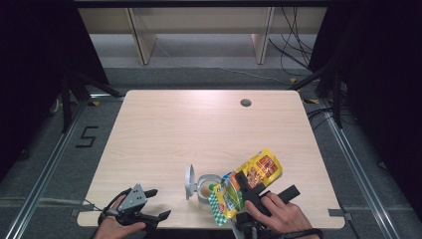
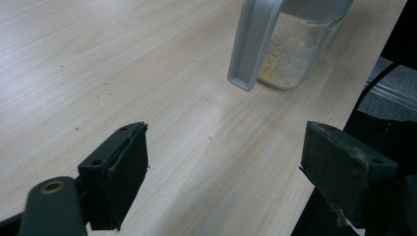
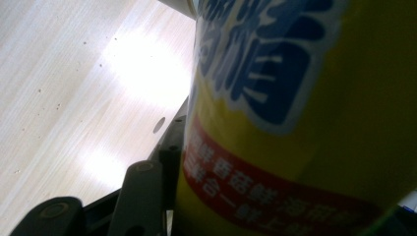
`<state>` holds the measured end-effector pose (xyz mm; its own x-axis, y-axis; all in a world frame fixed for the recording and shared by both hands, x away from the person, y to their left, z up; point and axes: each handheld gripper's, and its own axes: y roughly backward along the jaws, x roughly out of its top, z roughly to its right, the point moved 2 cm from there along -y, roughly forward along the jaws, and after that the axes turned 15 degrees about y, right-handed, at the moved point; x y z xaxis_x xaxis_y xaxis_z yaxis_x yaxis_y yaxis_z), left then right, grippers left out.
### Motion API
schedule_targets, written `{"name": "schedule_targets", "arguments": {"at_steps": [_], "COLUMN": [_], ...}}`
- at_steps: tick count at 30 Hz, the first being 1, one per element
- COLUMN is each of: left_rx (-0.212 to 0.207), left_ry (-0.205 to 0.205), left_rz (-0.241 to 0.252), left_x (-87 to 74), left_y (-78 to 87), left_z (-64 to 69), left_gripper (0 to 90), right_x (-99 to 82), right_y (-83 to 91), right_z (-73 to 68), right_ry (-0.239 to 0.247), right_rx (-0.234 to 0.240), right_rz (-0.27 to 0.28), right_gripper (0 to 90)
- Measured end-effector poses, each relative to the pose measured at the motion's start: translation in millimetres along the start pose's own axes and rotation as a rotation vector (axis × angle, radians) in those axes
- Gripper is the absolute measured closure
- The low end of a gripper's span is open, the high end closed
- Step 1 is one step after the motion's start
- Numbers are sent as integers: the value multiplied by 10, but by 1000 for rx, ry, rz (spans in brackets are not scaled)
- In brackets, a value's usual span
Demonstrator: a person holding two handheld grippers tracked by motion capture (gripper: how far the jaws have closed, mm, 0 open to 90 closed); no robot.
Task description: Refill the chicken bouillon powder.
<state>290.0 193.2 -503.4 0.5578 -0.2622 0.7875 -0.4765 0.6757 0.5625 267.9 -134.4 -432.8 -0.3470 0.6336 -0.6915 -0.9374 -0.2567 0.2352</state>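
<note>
Landmark: the clear glass jar (image 1: pixel 208 188) with grey flip lid, standing upright near the front edge of the pale wood-grain worktop (image 1: pixel 199 129), a little right of centre. Its lid (image 1: pixel 189 181) is swung open and stands up on the jar's left side; in the left gripper view the jar (image 2: pixel 290 59) holds a shallow layer of pale yellow granules at the bottom, the open lid (image 2: pixel 252 44) hanging down in front of it. Right hand-held gripper (image 1: pixel 249 191) sits just right of the jar, clamped on a yellow printed foil pouch (image 1: pixel 246 183) with red and blue lettering and a green-white chequered end. Pouch is tilted, its chequered end lowest and meeting the jar's mouth on the right side, its far end raised up and away to the jar's right. In the right gripper view the pouch (image 3: pixel 305 123) lies tight against the one visible black jaw; the other jaw is hidden behind it. Left hand-held gripper (image 1: pixel 144 209) rests well left of the jar at the worktop's front edge, jaws wide apart, nothing between them; bare worktop shows through the gap in the left gripper view. A small round grommet hole (image 1: pixel 245 103) lies far behind the jar, near the back edge.
</note>
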Motion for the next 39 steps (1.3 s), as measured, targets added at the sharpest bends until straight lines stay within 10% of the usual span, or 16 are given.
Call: {"name": "schedule_targets", "arguments": {"at_steps": [39], "left_rx": [7], "left_ry": [41], "left_rz": [-11], "left_x": [-17], "left_y": [-2], "left_z": [20], "left_gripper": [173], "right_x": [-45], "right_y": [0], "right_z": [-12], "right_ry": [14], "right_rx": [26], "right_rz": [-6], "right_gripper": [577]}}
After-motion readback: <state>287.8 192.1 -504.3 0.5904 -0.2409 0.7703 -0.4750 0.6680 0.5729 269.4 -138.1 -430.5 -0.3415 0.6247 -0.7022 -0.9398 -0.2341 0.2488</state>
